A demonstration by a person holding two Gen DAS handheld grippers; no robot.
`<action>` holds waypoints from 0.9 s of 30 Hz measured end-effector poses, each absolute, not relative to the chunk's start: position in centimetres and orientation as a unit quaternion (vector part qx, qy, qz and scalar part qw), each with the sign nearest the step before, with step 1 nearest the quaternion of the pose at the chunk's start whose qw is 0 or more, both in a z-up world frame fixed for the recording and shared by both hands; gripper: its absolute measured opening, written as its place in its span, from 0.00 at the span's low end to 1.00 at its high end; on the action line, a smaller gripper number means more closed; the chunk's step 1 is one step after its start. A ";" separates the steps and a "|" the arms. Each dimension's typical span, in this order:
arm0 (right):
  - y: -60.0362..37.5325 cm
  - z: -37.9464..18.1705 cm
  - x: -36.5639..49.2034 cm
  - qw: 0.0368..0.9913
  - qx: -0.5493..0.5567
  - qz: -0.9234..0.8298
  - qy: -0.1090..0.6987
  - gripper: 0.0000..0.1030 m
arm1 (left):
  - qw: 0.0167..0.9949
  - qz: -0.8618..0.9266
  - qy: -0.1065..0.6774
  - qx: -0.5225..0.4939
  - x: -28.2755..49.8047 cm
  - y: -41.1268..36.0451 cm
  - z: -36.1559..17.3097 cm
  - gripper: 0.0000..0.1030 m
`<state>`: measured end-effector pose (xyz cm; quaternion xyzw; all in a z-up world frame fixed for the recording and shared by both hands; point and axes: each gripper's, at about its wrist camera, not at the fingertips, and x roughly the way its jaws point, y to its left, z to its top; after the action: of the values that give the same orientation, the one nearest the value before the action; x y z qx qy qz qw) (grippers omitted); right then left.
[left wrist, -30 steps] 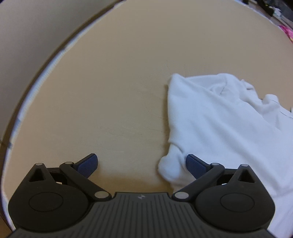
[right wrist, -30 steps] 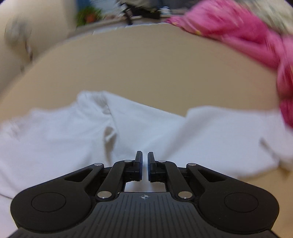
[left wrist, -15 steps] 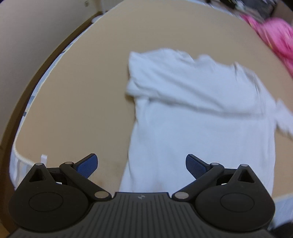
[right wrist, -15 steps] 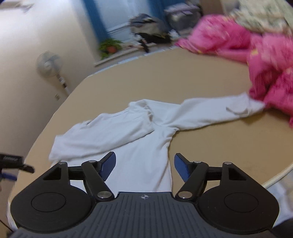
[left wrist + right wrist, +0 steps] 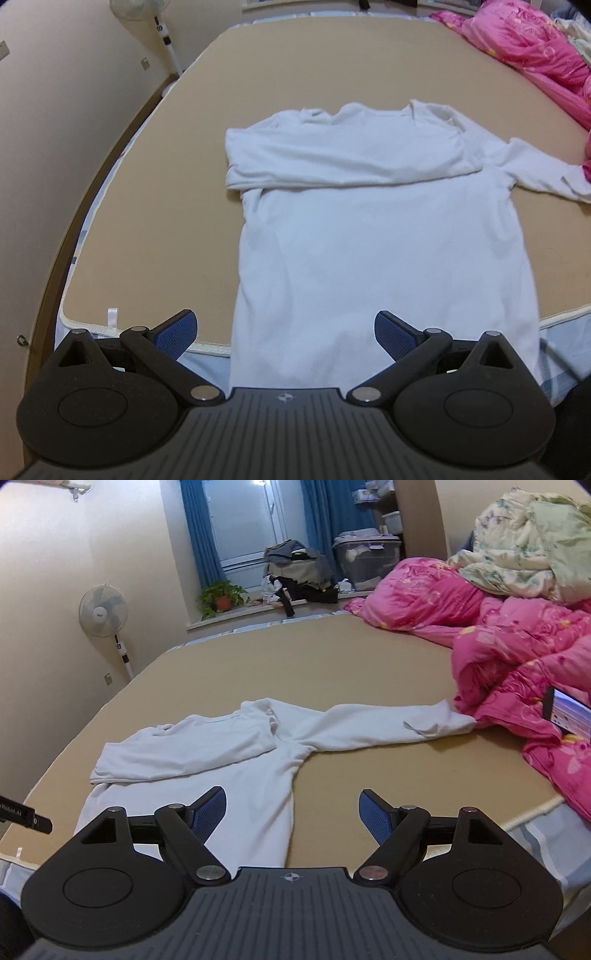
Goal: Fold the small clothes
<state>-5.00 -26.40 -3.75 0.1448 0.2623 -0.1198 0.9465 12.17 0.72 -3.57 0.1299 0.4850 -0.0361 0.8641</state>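
My left hand-held gripper [image 5: 284, 330] is released, nothing between its pads, above the shirt's hem at the near edge of the bed [image 5: 166, 206]. My right hand-held gripper [image 5: 291, 812] has just been opening and is empty too. The shirt [image 5: 369, 251] lies flat on the bed, one sleeve folded across its chest, the other [image 5: 388, 722] stretched toward the quilt [image 5: 517, 657], its cuff touching it. A fan [image 5: 103, 614] stands by the far wall.
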 end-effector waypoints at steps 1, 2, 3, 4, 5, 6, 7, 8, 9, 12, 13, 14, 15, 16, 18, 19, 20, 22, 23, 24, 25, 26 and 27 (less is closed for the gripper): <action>-26.6 -3.8 -5.2 0.946 0.148 -0.121 0.261 0.78 | 0.865 -0.038 0.484 0.130 12.0 0.3 -3.3 0.99; -26.8 -3.8 -5.4 0.946 0.150 -0.122 0.260 0.78 | 0.865 -0.042 0.482 0.132 11.7 -0.1 -3.1 0.99; -27.0 -3.8 -5.6 0.946 0.152 -0.123 0.259 0.78 | 0.866 -0.045 0.479 0.136 11.5 -0.5 -2.9 0.99; -27.2 -3.9 -5.7 0.946 0.153 -0.124 0.258 0.78 | 0.867 -0.048 0.477 0.139 11.3 -1.0 -2.7 0.99; -27.5 -3.9 -5.9 0.946 0.155 -0.127 0.256 0.78 | 0.868 -0.052 0.474 0.143 11.1 -1.3 -2.5 0.99; -27.6 -3.9 -6.0 0.946 0.157 -0.128 0.255 0.78 | 0.869 -0.054 0.470 0.146 11.0 -1.6 -2.4 0.99; -27.8 -4.0 -6.1 0.946 0.159 -0.127 0.254 0.78 | 0.870 -0.054 0.468 0.148 10.8 -1.8 -2.2 0.99; -27.9 -4.0 -6.2 0.946 0.160 -0.126 0.254 0.78 | 0.871 -0.055 0.465 0.150 10.7 -2.1 -2.0 0.99; -27.9 -4.0 -6.2 0.946 0.159 -0.127 0.254 0.78 | 0.872 -0.055 0.463 0.152 10.7 -2.4 -1.9 0.99; -28.3 -4.1 -6.2 0.946 0.160 -0.121 0.254 0.78 | 0.871 -0.052 0.461 0.159 10.8 -3.0 -1.8 0.99; -28.5 -4.2 -6.2 0.946 0.160 -0.119 0.255 0.78 | 0.870 -0.051 0.462 0.161 10.9 -3.3 -1.8 0.99; -28.6 -4.3 -6.1 0.946 0.161 -0.118 0.255 0.78 | 0.870 -0.050 0.463 0.162 11.0 -3.5 -1.9 0.99; -28.8 -4.4 -6.0 0.946 0.162 -0.116 0.256 0.78 | 0.868 -0.048 0.465 0.166 11.2 -3.7 -2.0 0.99; -29.0 -4.5 -5.8 0.946 0.163 -0.116 0.257 0.78 | 0.866 -0.046 0.468 0.170 11.4 -3.9 -2.2 0.99; -29.5 -4.8 -5.4 0.944 0.165 -0.117 0.259 0.78 | 0.863 -0.043 0.473 0.173 11.8 -4.3 -2.4 0.99; -29.7 -5.0 -5.2 0.944 0.167 -0.117 0.260 0.78 | 0.861 -0.041 0.476 0.173 12.0 -4.4 -2.6 0.99; -29.9 -5.1 -5.0 0.943 0.168 -0.117 0.261 0.78 | 0.860 -0.041 0.478 0.171 12.2 -4.4 -2.6 0.99; -30.4 -5.5 -4.3 0.943 0.166 -0.115 0.266 0.78 | 0.861 -0.038 0.480 0.164 12.6 -4.4 -2.6 0.99; -30.7 -5.6 -3.9 0.942 0.166 -0.113 0.269 0.78 | 0.861 -0.036 0.480 0.163 12.8 -4.4 -2.6 0.99; -30.9 -5.7 -3.5 0.942 0.165 -0.110 0.271 0.79 | 0.861 -0.034 0.481 0.163 13.0 -4.5 -2.7 0.99; -31.2 -5.9 -3.1 0.942 0.163 -0.107 0.272 0.78 | 0.860 -0.033 0.482 0.166 13.3 -4.6 -2.8 0.99; -31.5 -6.0 -2.6 0.943 0.158 -0.105 0.273 0.79 | 0.859 -0.030 0.483 0.170 13.5 -4.7 -2.9 0.99; -32.0 -6.2 -2.1 0.945 0.151 -0.105 0.271 0.79 | 0.857 -0.027 0.485 0.173 13.8 -4.9 -3.1 0.99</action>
<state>-2.14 -31.95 -6.21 0.1514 0.2715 -0.1055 0.9446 13.78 -4.90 -3.06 0.1730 0.4850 -0.0270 0.8568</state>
